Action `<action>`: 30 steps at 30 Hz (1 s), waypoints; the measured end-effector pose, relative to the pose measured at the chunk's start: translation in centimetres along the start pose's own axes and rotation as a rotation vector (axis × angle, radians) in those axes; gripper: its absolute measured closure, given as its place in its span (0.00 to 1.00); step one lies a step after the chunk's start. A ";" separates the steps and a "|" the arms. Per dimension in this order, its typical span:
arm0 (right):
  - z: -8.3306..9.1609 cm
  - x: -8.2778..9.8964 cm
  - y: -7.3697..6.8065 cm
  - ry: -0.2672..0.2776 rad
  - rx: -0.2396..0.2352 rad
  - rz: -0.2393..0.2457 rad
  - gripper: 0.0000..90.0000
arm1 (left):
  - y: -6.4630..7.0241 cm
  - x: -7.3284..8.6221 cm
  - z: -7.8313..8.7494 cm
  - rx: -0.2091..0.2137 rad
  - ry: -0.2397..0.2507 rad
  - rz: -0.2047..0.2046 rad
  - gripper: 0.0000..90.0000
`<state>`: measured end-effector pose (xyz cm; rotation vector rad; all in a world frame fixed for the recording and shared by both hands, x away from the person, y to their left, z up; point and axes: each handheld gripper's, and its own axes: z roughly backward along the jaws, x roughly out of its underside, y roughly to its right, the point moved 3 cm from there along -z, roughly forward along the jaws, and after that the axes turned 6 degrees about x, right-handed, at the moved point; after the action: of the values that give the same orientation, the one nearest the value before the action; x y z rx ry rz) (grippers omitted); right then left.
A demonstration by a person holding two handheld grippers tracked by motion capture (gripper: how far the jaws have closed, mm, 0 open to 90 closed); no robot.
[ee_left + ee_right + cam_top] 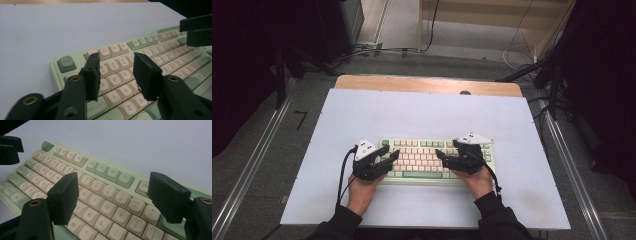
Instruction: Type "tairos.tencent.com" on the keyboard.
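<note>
we held both grippers over the pale-green, cream-keyed keyboard (434,159) | left gripper (116,72) at 9 o'clock: half-open, empty | right gripper (113,197) at 3 o'clock: wide, empty | no key visibly pressed yet
</note>
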<state>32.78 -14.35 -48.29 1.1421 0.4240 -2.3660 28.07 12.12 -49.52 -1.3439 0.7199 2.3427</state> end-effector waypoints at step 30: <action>0.2 0.1 0.4 -0.002 0.006 -0.011 0.27 | 2.4 -0.7 -4.5 0.028 -0.108 -0.055 1.00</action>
<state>32.83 -14.78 -48.31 1.1424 0.4234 -2.3791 30.27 7.56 -50.21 -1.1996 0.6717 2.3333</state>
